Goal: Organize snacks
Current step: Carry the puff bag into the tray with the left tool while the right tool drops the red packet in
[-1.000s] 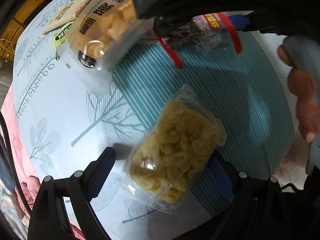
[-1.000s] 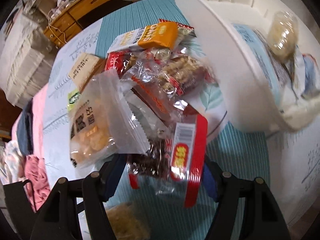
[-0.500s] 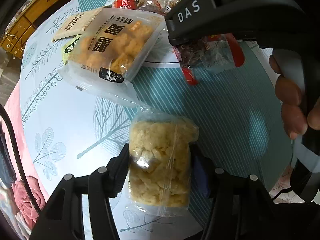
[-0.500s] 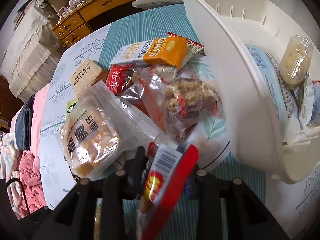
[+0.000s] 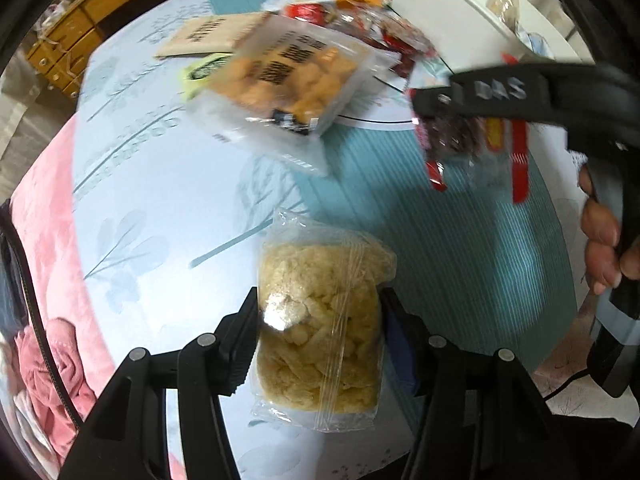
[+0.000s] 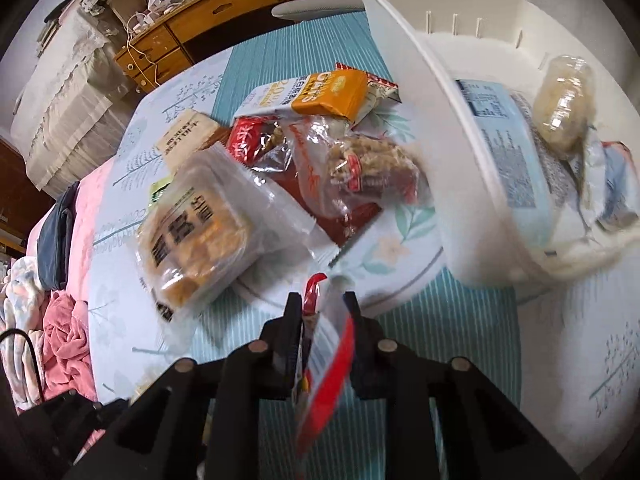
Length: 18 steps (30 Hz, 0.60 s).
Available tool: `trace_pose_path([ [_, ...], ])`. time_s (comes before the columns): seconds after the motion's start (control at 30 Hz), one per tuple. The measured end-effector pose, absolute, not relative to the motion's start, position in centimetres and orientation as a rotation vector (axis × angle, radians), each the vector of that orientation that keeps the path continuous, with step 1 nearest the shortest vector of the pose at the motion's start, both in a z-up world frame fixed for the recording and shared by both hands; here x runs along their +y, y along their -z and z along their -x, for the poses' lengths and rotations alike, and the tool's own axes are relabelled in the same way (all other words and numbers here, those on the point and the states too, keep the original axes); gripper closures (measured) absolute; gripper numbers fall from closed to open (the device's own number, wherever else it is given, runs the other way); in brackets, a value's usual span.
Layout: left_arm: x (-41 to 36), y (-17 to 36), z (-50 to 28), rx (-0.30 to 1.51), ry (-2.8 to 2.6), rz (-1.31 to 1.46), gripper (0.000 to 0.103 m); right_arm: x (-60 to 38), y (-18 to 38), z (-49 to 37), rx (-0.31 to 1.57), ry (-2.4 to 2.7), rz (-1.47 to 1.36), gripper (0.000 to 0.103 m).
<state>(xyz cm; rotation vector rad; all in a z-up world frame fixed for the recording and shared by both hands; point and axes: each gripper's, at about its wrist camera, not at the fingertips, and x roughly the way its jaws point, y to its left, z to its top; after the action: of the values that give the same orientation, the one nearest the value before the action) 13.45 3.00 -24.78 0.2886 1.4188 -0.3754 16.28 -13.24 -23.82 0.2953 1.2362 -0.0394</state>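
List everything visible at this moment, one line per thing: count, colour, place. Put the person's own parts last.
Pale puffed-snack packet: 1, clear wrap, pale yellow; between the left gripper's fingers.
Red-edged packet: 1, clear with dark contents; between the right gripper's fingers.
Big crisp bag with black lettering: 1, clear, orange-brown; front of the pile.
Orange oats pack: 1, orange and white; back of the pile.
Beige flat pack: 1; left of the pile.
Clear nut-cluster bag: 1; middle of the pile.
White bin: 1; right of the pile, some packets inside.
Tablecloth: teal stripes, leaf print.
Wooden drawers: background.
Left gripper: black, clamped.
Right gripper: black, closing.
Hand: right edge.
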Motion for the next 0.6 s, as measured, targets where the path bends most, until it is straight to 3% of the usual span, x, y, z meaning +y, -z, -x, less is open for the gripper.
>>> trace_pose_path([
  [0.27,7.9,22.3,-11.5,1.364,0.320,-0.205,0.047,-11.3,20.9,-12.3,1.175,0.047,-0.322,0.086],
  [0.3,8.5,22.6,-11.4,1.360,0.318,-0.200,0.047,-11.0,20.6,-11.9,1.167,0.044,-0.329,0.089],
  [0.33,9.3,22.4,-11.2,1.353,0.315,-0.195,0.047,-10.6,20.2,-11.3,1.156,0.040,-0.336,0.100],
  [0.6,12.3,19.2,-8.7,1.297,0.300,-0.143,0.047,-7.7,18.0,-8.2,1.099,0.016,-0.351,0.101],
])
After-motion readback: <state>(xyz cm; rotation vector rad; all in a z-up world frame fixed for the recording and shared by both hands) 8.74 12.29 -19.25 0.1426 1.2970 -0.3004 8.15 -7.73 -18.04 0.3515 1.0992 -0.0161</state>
